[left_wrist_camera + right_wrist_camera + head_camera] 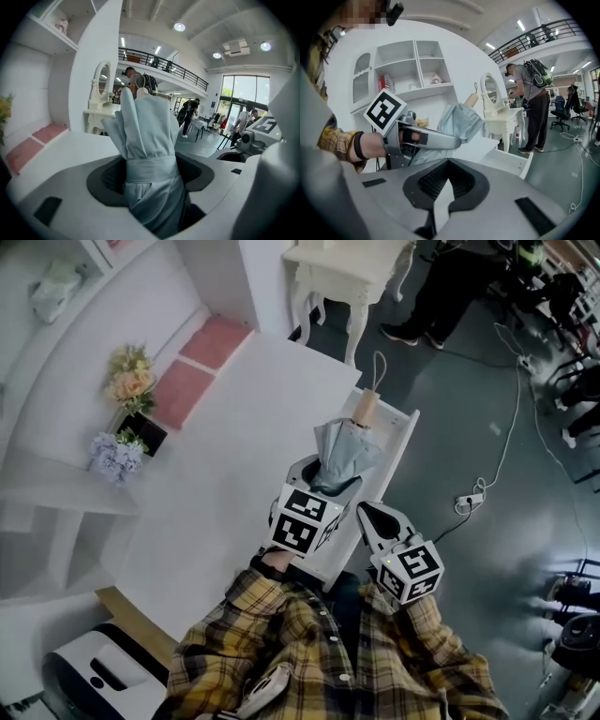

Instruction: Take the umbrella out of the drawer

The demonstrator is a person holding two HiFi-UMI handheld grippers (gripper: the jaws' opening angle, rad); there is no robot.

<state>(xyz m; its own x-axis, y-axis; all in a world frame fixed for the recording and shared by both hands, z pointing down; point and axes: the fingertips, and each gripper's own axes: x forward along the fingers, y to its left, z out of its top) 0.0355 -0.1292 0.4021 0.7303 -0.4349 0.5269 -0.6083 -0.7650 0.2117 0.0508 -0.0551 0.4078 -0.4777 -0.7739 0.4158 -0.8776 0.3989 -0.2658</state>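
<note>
A folded pale blue umbrella (339, 457) with a wooden handle (366, 409) hangs above the open white drawer (398, 437). My left gripper (326, 479) is shut on the umbrella's strapped middle (150, 154), and the cloth fills the space between its pads. In the right gripper view the left gripper (426, 138) holds the umbrella (457, 122) up, tilted, with the handle (471, 99) on top. My right gripper (372, 517) hovers just right of it over the drawer (511, 161), jaws together (440, 190) with nothing between them.
A white cabinet top (253, 418) lies left of the drawer, with pink cushions (206, 357) and flower pots (131, 381) beyond. A white dressing table (347, 273) and a standing person (441, 287) are ahead. A cable and power strip (469, 500) lie on the floor at right.
</note>
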